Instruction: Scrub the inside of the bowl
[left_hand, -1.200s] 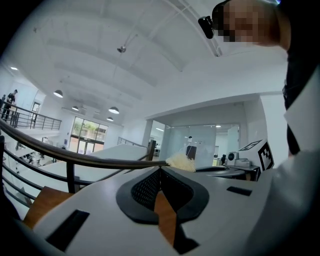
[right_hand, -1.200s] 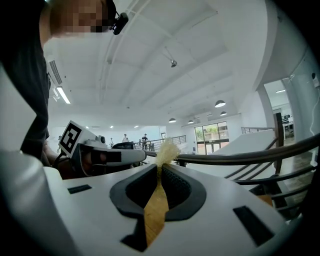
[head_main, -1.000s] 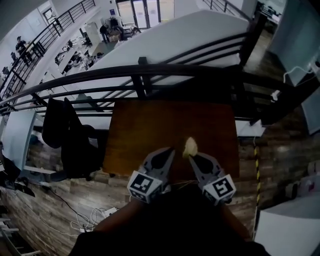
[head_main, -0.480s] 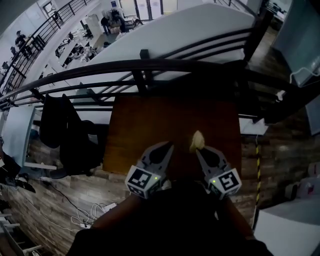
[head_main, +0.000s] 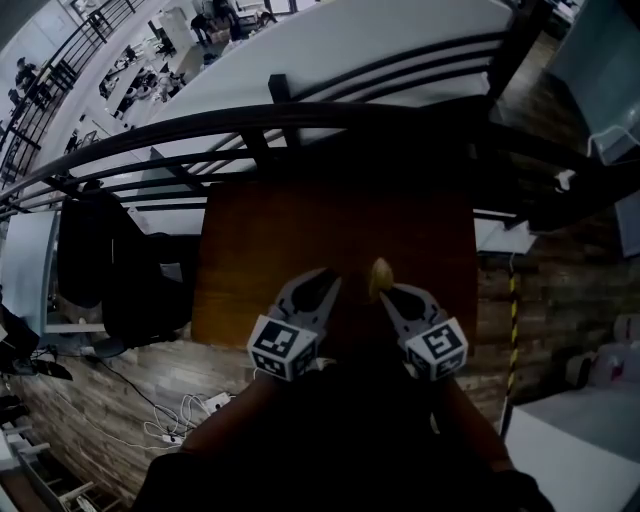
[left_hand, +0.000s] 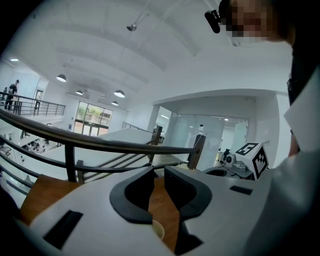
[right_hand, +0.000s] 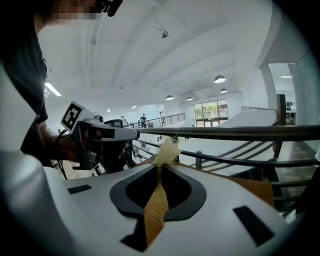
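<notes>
Both grippers have edged further in over the tabletop (head_main: 250, 250) since a second ago. Left gripper (head_main: 330, 279): its fingers have just been opening and stand slightly apart, released, with only bare wood in the gap. Right gripper (head_main: 386, 291): fingers clenched on a pale fibrous scrubber (head_main: 380, 272) that sticks out past their tips. What may be the bowl (left_hand: 157, 231) shows only as a pale curved rim low under the left fingers. A dark railing (head_main: 300, 122) runs behind the tabletop.
</notes>
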